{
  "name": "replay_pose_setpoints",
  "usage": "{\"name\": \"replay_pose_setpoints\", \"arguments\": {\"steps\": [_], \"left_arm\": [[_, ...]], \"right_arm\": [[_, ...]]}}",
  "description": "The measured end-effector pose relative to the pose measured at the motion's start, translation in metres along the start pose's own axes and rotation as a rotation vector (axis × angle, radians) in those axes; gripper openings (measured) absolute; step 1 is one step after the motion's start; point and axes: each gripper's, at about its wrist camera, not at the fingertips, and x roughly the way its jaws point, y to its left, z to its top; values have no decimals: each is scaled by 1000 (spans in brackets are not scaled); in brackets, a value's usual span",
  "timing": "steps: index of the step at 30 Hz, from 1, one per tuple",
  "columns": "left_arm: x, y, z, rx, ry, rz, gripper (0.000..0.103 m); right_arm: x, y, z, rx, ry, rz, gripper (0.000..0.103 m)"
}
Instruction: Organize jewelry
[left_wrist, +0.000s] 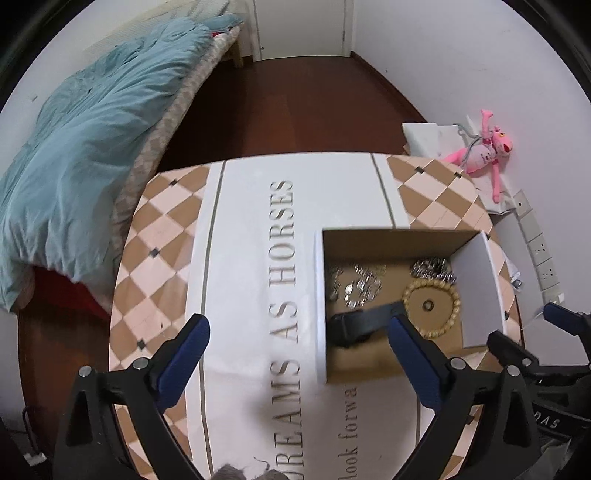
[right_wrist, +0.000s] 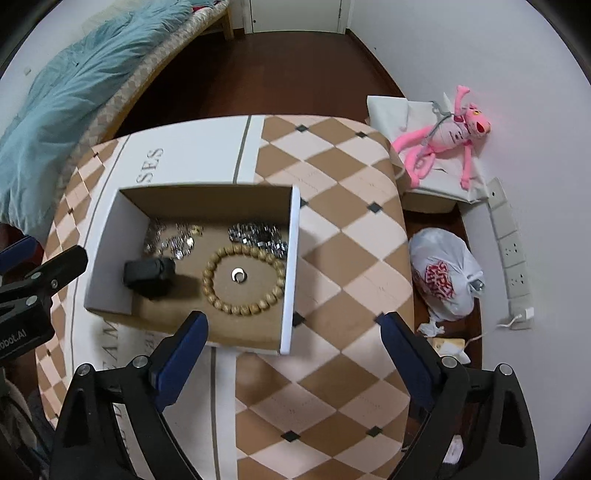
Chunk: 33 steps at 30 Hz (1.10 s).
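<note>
An open cardboard box (left_wrist: 480, 288) (right_wrist: 291, 266) with white outer walls stands on the checked tablecloth. Inside lie a wooden bead bracelet (left_wrist: 432, 308) (right_wrist: 243, 277) with a small silver ring (right_wrist: 236, 275) in its middle, silver chain pieces (left_wrist: 360, 286) (right_wrist: 255, 236), and a black strap-like item (left_wrist: 354, 325) (right_wrist: 149, 275). My left gripper (left_wrist: 299, 354) hangs open over the cloth's lettering, left of the box, its right finger over the box's near corner. My right gripper (right_wrist: 295, 350) hangs open above the box's near right corner. Nothing is between either pair of fingers.
The table's cloth (right_wrist: 332, 258) has brown and pink diamonds and a white lettered band. A bed with a teal duvet (left_wrist: 74, 147) lies to the left. On the right are a pink plush toy (right_wrist: 450, 140), a white plastic bag (right_wrist: 443, 273) and a power strip (right_wrist: 513, 251).
</note>
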Motion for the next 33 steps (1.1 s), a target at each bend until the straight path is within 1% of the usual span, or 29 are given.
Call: {"name": "replay_pose_setpoints", "arguments": {"steps": [5, 9, 14, 19, 22, 26, 29, 31, 33], "left_arm": [[-17, 2, -11, -4, -25, 13, 99], [-43, 3, -18, -7, -70, 14, 99], [-83, 4, -30, -28, -144, 9, 99], [-129, 4, -47, -59, -211, 25, 99], [-156, 2, -57, -59, -254, 34, 99], [-192, 3, -68, -41, -313, 23, 99], [-213, 4, -76, -41, -337, 9, 99], [-224, 6, -82, -51, -345, 1, 99], [-234, 7, -86, -57, -353, -4, 99]], "right_arm": [[-14, -2, -12, 30, -29, -8, 97], [-37, -4, -20, 52, -73, -4, 97], [-84, -5, -35, 57, -160, -17, 97], [-135, -6, -57, 66, -245, -24, 97], [-167, -7, -72, 73, -300, -17, 97], [-205, -7, -89, 77, -366, -23, 97], [-235, -6, -102, 73, -419, -28, 98], [-253, -4, -110, 70, -447, -31, 103], [-267, -2, -117, 63, -471, -36, 103]]}}
